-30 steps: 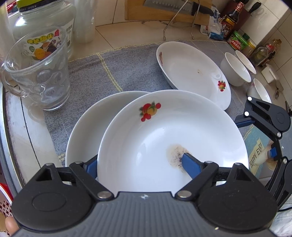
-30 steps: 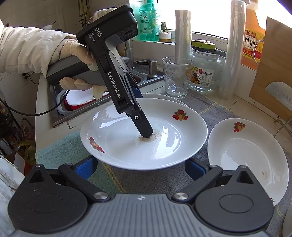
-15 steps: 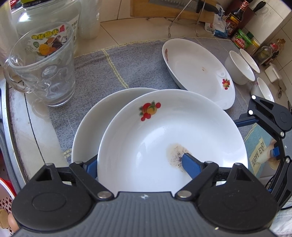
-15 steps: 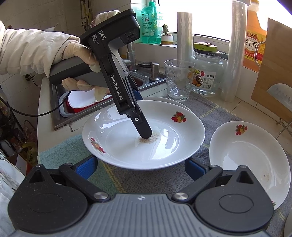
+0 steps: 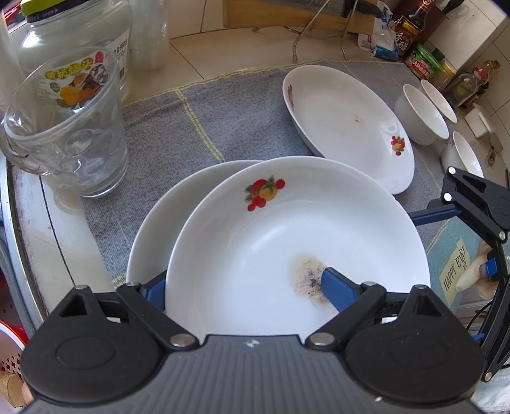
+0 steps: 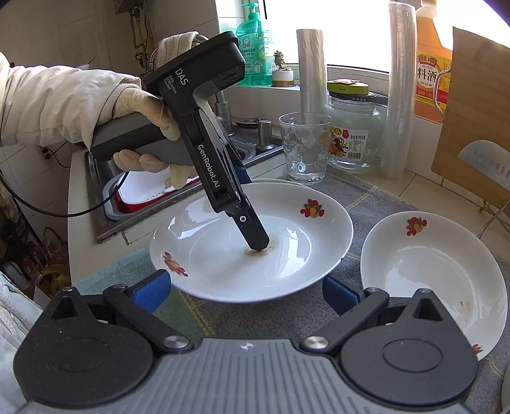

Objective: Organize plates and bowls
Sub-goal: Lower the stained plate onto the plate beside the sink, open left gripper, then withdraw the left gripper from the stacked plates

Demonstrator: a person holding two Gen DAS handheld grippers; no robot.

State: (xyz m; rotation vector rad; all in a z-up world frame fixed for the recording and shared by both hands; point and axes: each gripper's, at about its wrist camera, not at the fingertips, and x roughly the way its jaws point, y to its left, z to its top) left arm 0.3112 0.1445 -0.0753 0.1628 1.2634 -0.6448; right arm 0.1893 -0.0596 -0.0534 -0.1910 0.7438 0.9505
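My left gripper (image 5: 242, 286) is shut on the near rim of a white plate (image 5: 287, 235) with a fruit print and a brown stain. One finger lies inside the plate, the other under its rim. This plate is held over a second white plate (image 5: 159, 229) on the grey cloth. In the right wrist view the held plate (image 6: 287, 251) hangs above the cloth with the left gripper (image 6: 255, 235) in it. A third white plate (image 5: 347, 127) (image 6: 430, 270) lies to the right. My right gripper (image 6: 245, 289) is open and empty in front of the held plate.
A glass cup (image 5: 67, 133) and a glass jar (image 5: 79, 35) stand at the left of the cloth. Three small white bowls (image 5: 420, 114) sit at the far right by sauce bottles (image 5: 414, 28). A sink (image 6: 127, 191) with a red basket lies beyond the plates.
The left gripper has carried the held plate a little to the left, more over the lower plate. The right gripper has stayed open and drawn back slightly.
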